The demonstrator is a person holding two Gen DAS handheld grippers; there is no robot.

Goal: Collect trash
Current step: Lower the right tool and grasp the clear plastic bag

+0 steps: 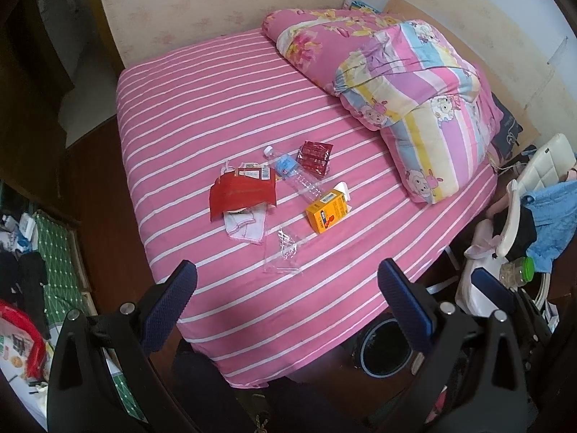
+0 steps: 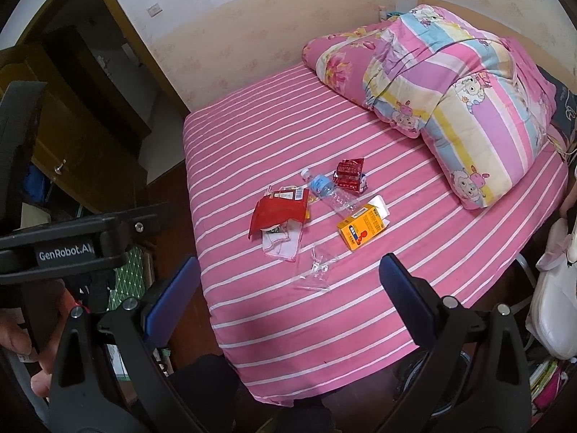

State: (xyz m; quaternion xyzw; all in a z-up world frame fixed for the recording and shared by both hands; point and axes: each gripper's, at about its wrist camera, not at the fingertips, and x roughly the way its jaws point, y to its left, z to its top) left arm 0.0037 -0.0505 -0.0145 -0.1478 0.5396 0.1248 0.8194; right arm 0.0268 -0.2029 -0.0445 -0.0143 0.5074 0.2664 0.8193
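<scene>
Six litter items grouped mid-bed: red packet, water bottle, orange carton. Left gripper, right gripper: jaws wide apart, empty.

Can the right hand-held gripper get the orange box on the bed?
Probably yes. The right hand-held gripper is open, and the orange box lies uncovered on the bed, with only clear plastic wrap lying between.

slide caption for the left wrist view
Open left tongs above a striped bed strewn with bottle, orange box, wrappers.
</scene>
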